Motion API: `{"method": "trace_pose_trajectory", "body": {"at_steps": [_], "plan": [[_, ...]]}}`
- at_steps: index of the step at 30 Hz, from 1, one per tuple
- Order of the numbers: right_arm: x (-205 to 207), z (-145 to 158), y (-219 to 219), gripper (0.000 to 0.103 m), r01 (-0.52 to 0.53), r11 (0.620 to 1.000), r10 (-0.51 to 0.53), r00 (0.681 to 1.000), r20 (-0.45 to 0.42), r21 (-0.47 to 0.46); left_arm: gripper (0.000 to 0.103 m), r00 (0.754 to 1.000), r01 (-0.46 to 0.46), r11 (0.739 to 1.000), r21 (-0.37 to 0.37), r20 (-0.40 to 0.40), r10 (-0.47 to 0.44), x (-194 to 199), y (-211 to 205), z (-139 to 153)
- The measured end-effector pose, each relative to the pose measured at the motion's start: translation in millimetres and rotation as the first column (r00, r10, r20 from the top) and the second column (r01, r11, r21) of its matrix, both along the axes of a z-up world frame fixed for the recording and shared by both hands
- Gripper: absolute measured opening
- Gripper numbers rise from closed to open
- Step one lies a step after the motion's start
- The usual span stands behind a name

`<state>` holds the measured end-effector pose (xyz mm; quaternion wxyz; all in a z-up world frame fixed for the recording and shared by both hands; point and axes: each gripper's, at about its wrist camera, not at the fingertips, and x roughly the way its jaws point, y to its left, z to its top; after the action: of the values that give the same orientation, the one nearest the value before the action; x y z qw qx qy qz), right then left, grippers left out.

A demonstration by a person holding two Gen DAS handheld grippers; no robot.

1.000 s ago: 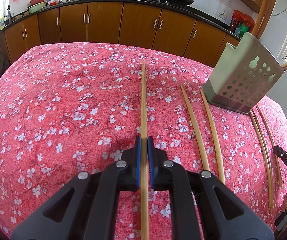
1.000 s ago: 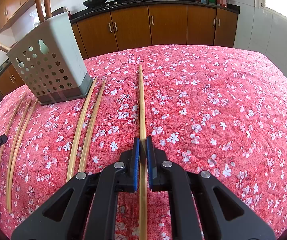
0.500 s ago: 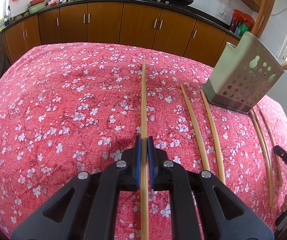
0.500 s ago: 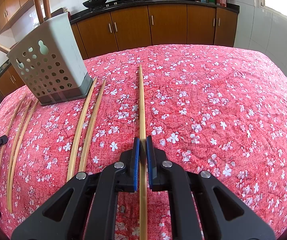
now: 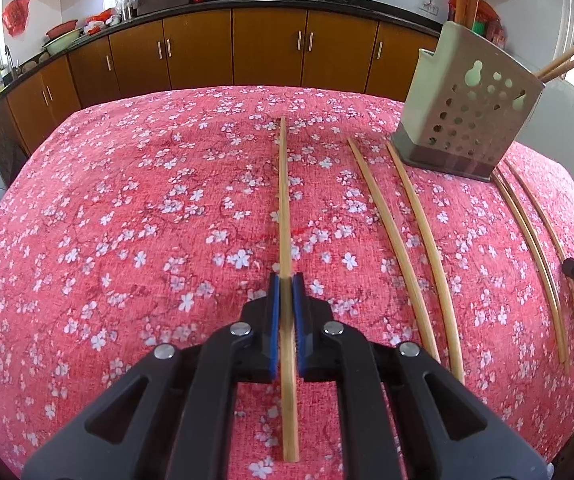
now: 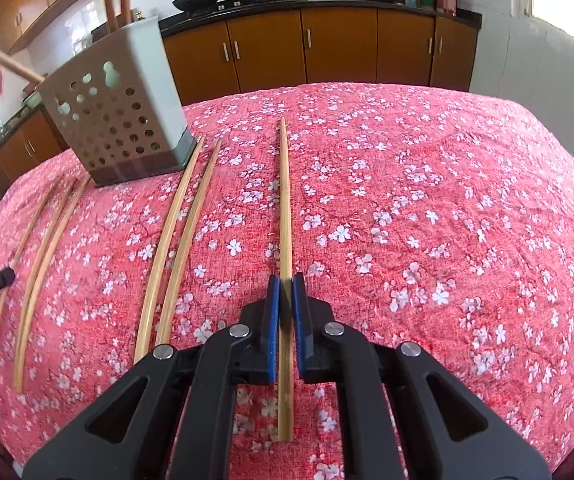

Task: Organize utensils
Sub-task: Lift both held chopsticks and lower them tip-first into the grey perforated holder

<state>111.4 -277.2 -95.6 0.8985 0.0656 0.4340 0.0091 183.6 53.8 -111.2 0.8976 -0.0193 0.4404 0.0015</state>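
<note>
Held left gripper (image 5: pixel 285 288) clamped on one chopstick (image 5: pixel 283 200), pads pressed on its rear part, tip pointed away over the floral tablecloth (image 5: pixel 127 220). Held right gripper (image 6: pixel 285 285) closed just as tight on a second chopstick (image 6: pixel 285 200). Could not tell whether either stick had cleared the cloth.

Step in hand, as judged: carrying both sticks to the perforated holder (image 5: pixel 471 120), stood on the cloth between the two grippers.
- Required an unbroken clamp, owing to likely pivoting of a thin stick between flat pads
- Called for a lift straight off the cloth before any sideways travel, to avoid dragging across the loose pair (image 5: pixel 407 248) and the further sticks (image 5: pixel 527 232) lying beside the holder
- Called for swinging the tip up over the rim, then lowering it among the sticks already standing inside
- Favoured one hand at a time, to avoid a clash above the opening

Compared with one second before:
- Left view: showed the holder shifted up and inward, the stick's rear end inside the bottom edge instead of cut off, slight blur at the pads; read as a lift under way
- Right view: stayed almost unchanged, same clamp, same stick line
</note>
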Motion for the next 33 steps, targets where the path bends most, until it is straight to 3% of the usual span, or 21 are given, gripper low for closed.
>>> {"method": "trace_pose_trajectory", "body": {"at_steps": [6,13,23,29,33], "plan": [[-9.9,42.1,-8.7,0.008,0.011,1.0,-0.014,0.991,0.13,0.024,0.008,0.993,-0.002,1.0,-0.026,0.114,0.005,-9.4,8.0,48.5],[-17.2,97.0,-13.0,0.008,0.008,1.0,-0.017,0.954,0.301,0.029,0.008,0.963,0.014,0.999,-0.052,0.271,0.0,-19.3,6.7,113.1],[-21.8,132.7,-10.8,0.008,-0.03,0.997,0.002,0.92,0.392,0.066,0.008,0.93,0.065,0.996,-0.065,0.366,-0.037,-28.6,-1.2,160.4],[-30.3,188.7,-3.9,0.008,-0.157,0.972,0.052,0.872,0.486,0.177,0.008,0.89,0.173,0.98,-0.096,0.442,-0.114,-41.5,-20.6,205.7],[-36.7,223.5,9.4,0.008,-0.22,0.959,0.08,0.811,0.579,0.176,0.008,0.835,0.21,0.973,-0.095,0.535,-0.128,-46.0,-38.5,238.5]]}}
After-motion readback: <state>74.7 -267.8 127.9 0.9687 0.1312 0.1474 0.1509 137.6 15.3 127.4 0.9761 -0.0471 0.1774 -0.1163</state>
